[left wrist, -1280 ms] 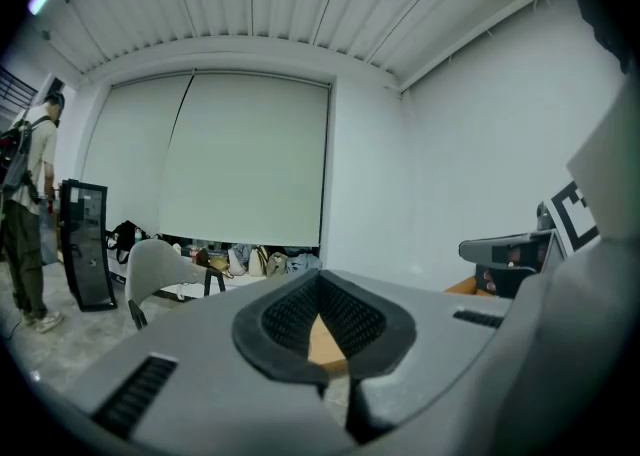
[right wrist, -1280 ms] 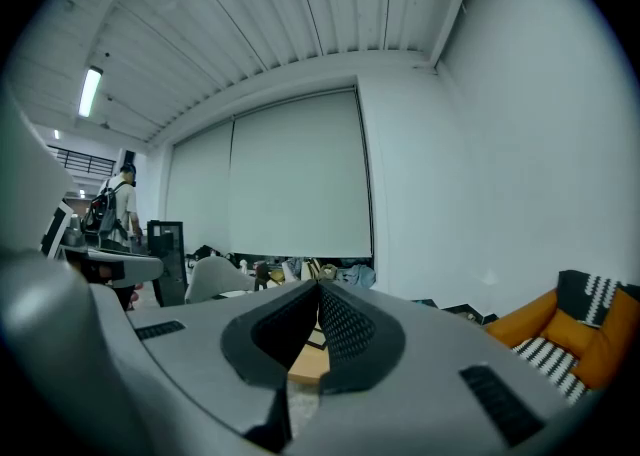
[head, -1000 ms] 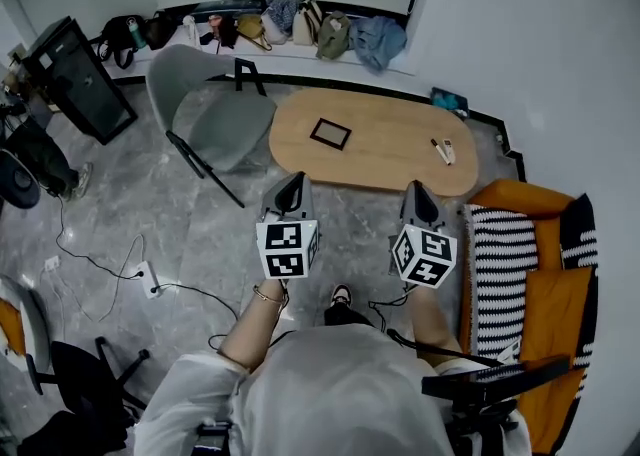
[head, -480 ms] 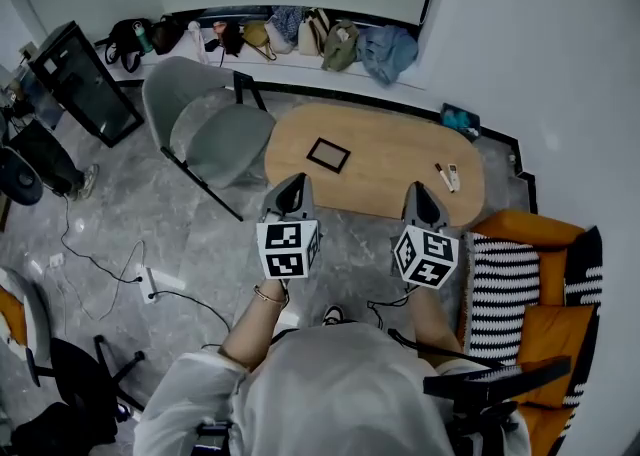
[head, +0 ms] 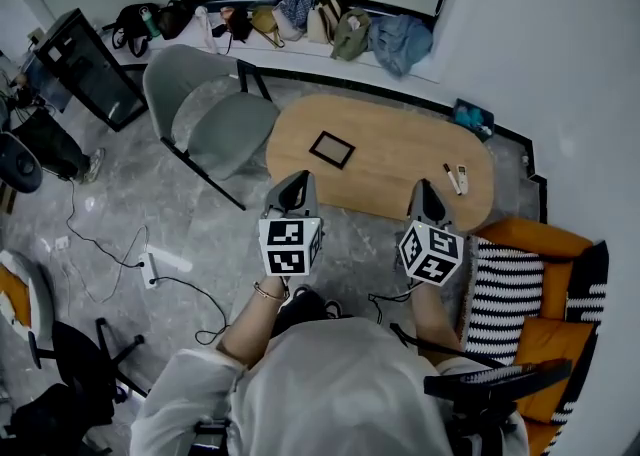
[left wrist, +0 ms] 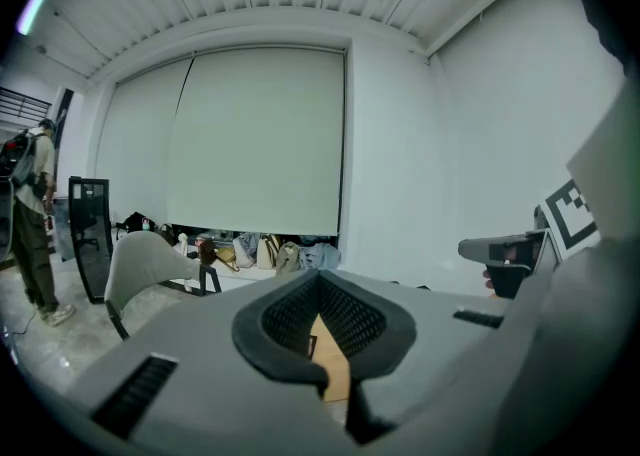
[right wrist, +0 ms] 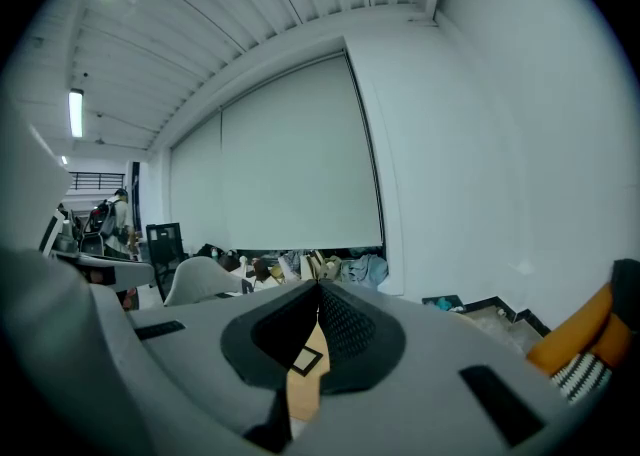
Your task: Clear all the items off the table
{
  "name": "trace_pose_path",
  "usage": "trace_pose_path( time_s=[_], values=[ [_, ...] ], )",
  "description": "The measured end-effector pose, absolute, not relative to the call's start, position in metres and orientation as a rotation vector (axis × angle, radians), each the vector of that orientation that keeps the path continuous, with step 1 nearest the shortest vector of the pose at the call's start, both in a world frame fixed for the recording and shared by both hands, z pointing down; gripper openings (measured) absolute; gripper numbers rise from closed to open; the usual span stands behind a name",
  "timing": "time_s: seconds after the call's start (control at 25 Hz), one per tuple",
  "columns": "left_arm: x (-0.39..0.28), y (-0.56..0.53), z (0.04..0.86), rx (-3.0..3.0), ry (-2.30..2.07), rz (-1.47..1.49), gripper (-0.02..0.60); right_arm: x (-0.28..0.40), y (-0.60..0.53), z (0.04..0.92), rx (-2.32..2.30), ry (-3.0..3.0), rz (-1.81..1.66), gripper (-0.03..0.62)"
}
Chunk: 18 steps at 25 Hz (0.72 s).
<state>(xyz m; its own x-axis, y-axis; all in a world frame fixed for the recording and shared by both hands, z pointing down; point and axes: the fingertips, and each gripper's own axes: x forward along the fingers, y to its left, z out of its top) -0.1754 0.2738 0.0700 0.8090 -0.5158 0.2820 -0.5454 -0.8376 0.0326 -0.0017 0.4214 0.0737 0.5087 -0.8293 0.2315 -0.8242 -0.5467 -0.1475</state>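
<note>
While the left gripper (head: 291, 184) and right gripper (head: 424, 192) hover short of the oval wooden table (head: 400, 134), jaws pressed together and empty, three things lie on it: one black-framed panel (head: 331, 149) left of centre, and two stick-shaped items (head: 456, 178) side by side at the right end, long axes running away from the person. A grey chair (head: 215, 119) flanks the left end, an orange sofa (head: 520, 244) the right.
</note>
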Motion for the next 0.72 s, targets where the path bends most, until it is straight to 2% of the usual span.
trace_pose_path(
  time_s=[0.32, 0.72],
  values=[
    [-0.154, 0.25, 0.074, 2.87, -0.831, 0.403, 0.0, 0.019, 0.404, 0.08, -2.726, 1.471, -0.44, 0.025],
    [-0.08, 0.178, 0.082, 2.872, -0.774, 0.351, 0.0, 0.075, 0.337, 0.081, -2.788, 1.492, -0.419, 0.025]
  ],
)
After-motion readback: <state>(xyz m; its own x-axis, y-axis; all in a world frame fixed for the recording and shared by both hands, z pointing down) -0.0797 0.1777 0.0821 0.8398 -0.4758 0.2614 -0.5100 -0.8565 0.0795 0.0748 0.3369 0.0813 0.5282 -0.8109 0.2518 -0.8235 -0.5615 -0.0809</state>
